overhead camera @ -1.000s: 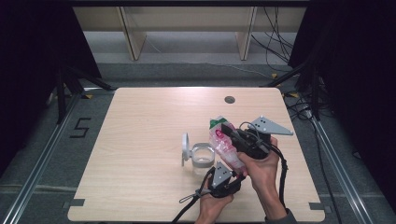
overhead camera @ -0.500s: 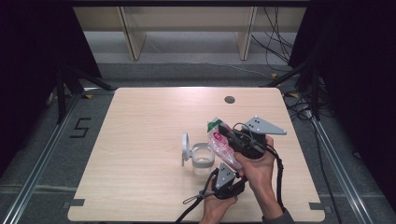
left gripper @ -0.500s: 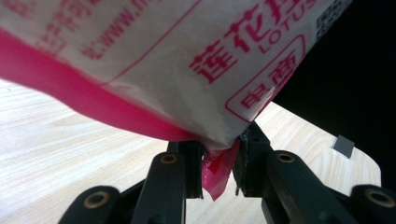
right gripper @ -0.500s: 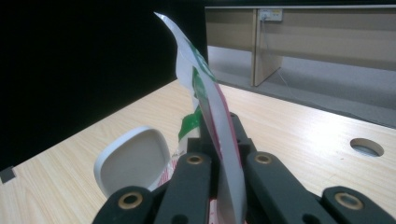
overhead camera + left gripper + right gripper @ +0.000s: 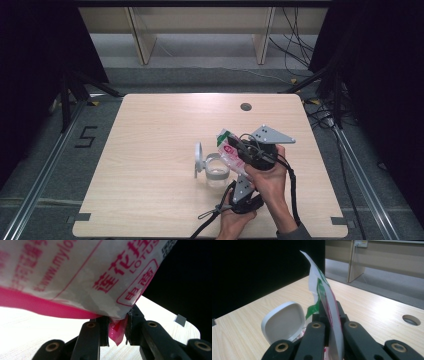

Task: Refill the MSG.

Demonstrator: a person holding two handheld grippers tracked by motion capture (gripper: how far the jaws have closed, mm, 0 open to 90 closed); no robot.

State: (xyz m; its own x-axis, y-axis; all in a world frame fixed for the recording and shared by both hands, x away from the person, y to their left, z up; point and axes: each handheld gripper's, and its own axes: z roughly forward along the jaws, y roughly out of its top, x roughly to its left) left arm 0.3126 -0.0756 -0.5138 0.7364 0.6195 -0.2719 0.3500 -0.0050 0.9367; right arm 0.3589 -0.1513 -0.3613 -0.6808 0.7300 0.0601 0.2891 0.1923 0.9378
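Above jar: sachet (image 5: pixel 231 151) held tilted between both claws, over the counter (image 5: pixel 150 150)
Sachet: soft film, light, crinkly, slick; grip sealed edges, not the belly
Left claw (image 5: pixel 117 327): pinching pink bottom corner
Right claw (image 5: pixel 333 326): pressed tight on top edge
Jar (image 5: pixel 217 170): clear, open, white lid (image 5: pixel 198 159) hinged up, just beneath
Risk: film slipping, contents spilling beside the jar

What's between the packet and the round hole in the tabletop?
Bare wood, per the high view: nothing lies between the packet and the hole. Both grippers, left and right, clamp the packet.
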